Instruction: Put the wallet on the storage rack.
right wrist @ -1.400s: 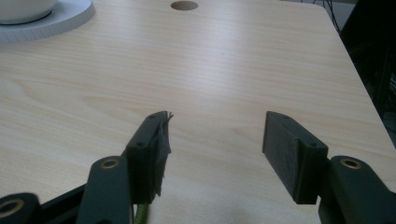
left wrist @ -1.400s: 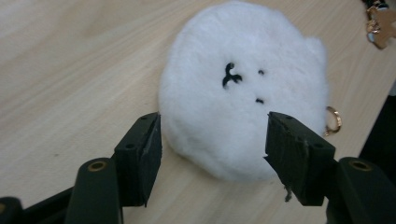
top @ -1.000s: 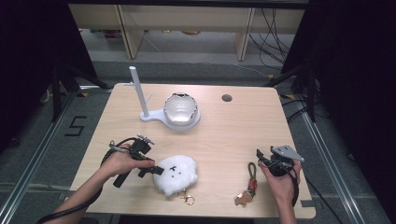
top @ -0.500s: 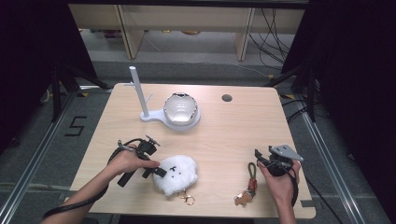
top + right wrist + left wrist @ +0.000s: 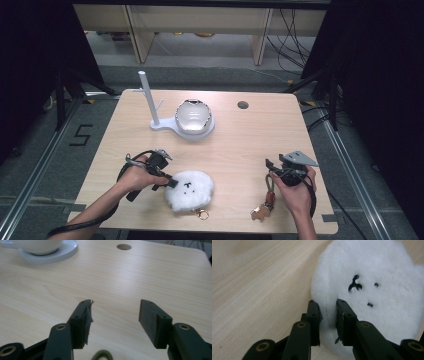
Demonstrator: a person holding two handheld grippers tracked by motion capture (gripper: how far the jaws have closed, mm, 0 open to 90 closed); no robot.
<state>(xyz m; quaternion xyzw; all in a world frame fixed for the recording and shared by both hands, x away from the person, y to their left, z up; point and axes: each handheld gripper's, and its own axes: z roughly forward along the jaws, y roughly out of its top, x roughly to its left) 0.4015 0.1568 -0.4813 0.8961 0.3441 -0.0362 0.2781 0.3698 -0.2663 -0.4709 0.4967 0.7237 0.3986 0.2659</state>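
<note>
A white fluffy plush [image 5: 190,189] with a small black face lies near the table's front edge. It has a gold clasp at its front. My left gripper [image 5: 170,181] is at its left side. In the left gripper view the jaws [image 5: 328,312] pinch the plush's [image 5: 374,290] furry rim, with fur squeezed between them. My right gripper [image 5: 270,167] hovers open at the front right, just above a brown strap keychain [image 5: 265,205] with a small bear charm. In the right gripper view its jaws [image 5: 115,315] stand wide apart over bare wood, with a green loop [image 5: 102,355] below them.
A white stand [image 5: 150,100] with an upright pole and a side peg rises at the back left. Its base holds a shiny domed object [image 5: 193,116]. A round cable hole [image 5: 243,105] is in the tabletop behind. The base's rim [image 5: 50,252] shows far off.
My left gripper has slid right along the table to the plush's edge and closed on its fur. The right gripper has barely moved.
</note>
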